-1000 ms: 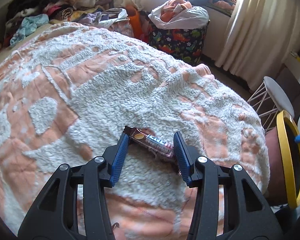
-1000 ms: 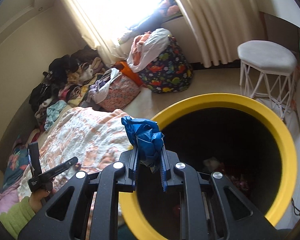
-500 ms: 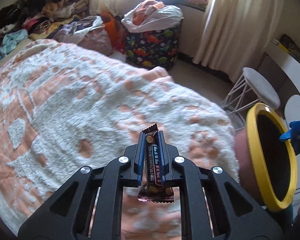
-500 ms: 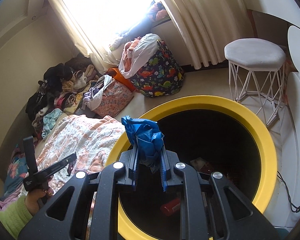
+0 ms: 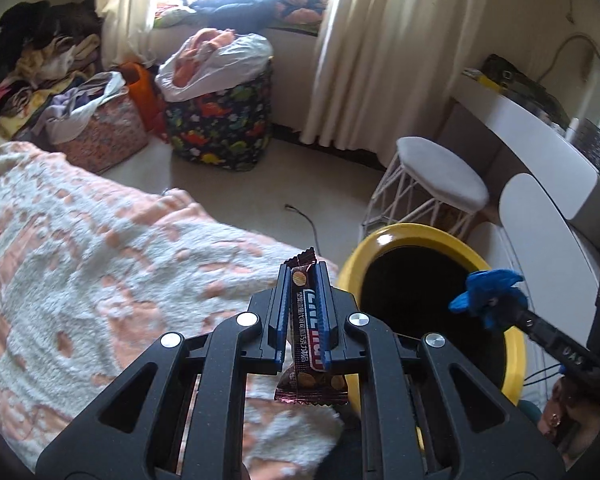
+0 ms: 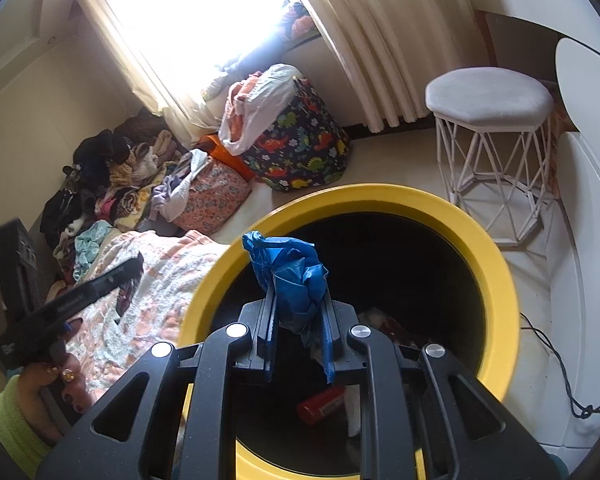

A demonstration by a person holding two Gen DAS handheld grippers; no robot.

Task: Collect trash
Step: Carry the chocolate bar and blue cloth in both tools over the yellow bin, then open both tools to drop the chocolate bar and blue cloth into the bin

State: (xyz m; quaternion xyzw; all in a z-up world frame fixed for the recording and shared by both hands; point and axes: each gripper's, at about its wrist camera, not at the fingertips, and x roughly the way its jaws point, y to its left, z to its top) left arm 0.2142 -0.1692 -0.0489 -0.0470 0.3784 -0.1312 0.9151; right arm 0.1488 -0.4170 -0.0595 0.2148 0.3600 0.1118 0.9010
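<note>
The right gripper [image 6: 298, 338], clamping a blue wad [image 6: 294, 280], hangs over the bin [image 6: 496, 276], while the left gripper [image 5: 303, 320], pinching an upright wrapper [image 5: 306, 328], sits left of the rim.

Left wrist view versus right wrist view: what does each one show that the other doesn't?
Only the left wrist view shows the snack wrapper clamped upright in the left gripper, and the white desk. Only the right wrist view shows inside the bin: a red can at the bottom. Both show the yellow-rimmed bin, the blue bag in the right gripper, the stool and the blanket.
</note>
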